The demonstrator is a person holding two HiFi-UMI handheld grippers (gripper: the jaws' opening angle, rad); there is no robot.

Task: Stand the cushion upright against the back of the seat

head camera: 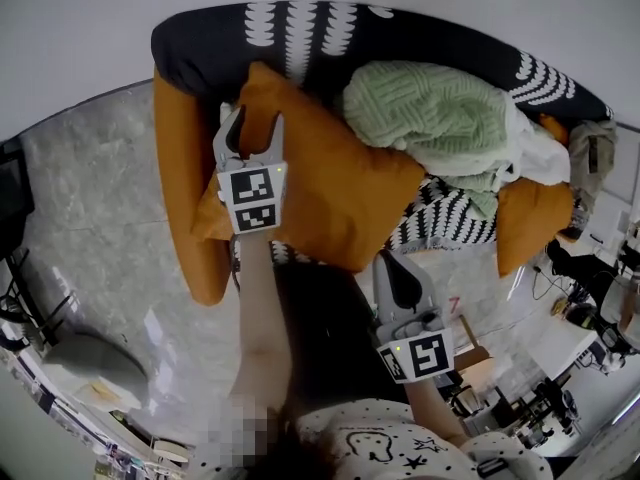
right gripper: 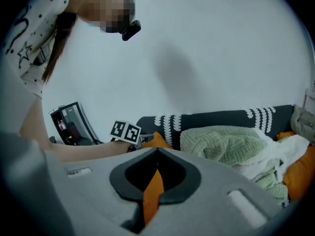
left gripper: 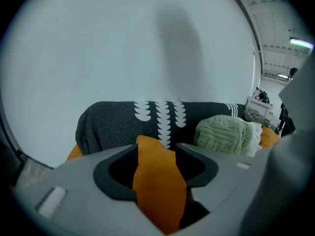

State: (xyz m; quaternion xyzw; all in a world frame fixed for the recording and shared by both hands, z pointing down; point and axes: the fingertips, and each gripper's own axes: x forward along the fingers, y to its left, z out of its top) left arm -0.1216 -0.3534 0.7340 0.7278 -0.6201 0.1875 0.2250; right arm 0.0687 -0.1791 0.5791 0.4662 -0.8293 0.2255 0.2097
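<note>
Head view: left gripper [head camera: 256,136], right gripper [head camera: 396,270] tight on cushion [head camera: 335,183] edges

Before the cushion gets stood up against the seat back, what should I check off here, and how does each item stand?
1. Left gripper clamped on the orange cushion: ok.
2. Right gripper pinching the cushion's edge: ok.
3. Cushion upright against the dark backrest: not ok, its broad face is turned up toward the head view.
4. Backrest free behind the cushion: ok.
5. Green blanket clear of the cushion: cannot tell, the two meet in the head view.
</note>
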